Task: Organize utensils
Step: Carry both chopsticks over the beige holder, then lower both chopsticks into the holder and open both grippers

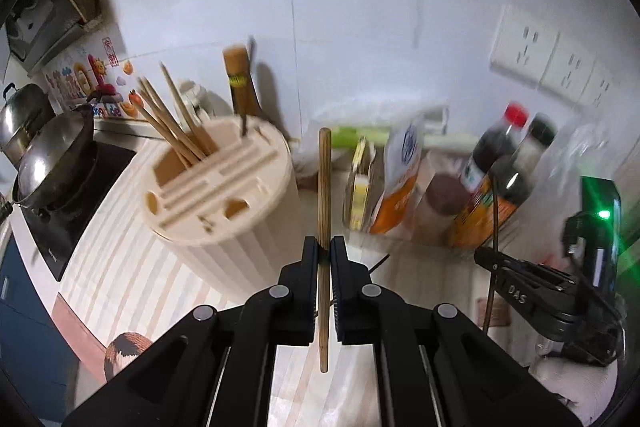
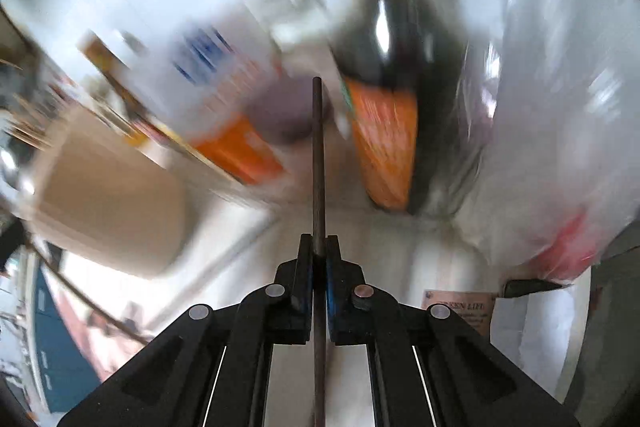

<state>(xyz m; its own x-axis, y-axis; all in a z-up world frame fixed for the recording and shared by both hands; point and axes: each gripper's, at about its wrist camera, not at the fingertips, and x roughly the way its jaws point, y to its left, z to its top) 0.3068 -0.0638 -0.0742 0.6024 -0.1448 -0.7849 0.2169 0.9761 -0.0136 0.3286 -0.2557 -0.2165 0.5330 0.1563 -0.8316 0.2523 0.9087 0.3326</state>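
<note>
My left gripper (image 1: 325, 247) is shut on a light wooden chopstick (image 1: 324, 187) that stands upright between the fingers. A cream ribbed utensil holder (image 1: 224, 195) stands to its left, with several wooden chopsticks (image 1: 176, 123) leaning in one slot and a wooden-handled tool (image 1: 239, 83) in another. My right gripper (image 2: 319, 247) is shut on a dark chopstick (image 2: 318, 155), held upright; that view is heavily blurred. The right gripper also shows in the left wrist view (image 1: 492, 259), at the right, with the dark chopstick (image 1: 494, 219) in it.
Against the white wall stand a dark sauce bottle (image 1: 496, 163), an orange and white pouch (image 1: 400, 179) and a clear plastic bag (image 2: 560, 107). A wok (image 1: 52, 155) sits on a stove at the left. Wall sockets (image 1: 552, 59) are at the upper right.
</note>
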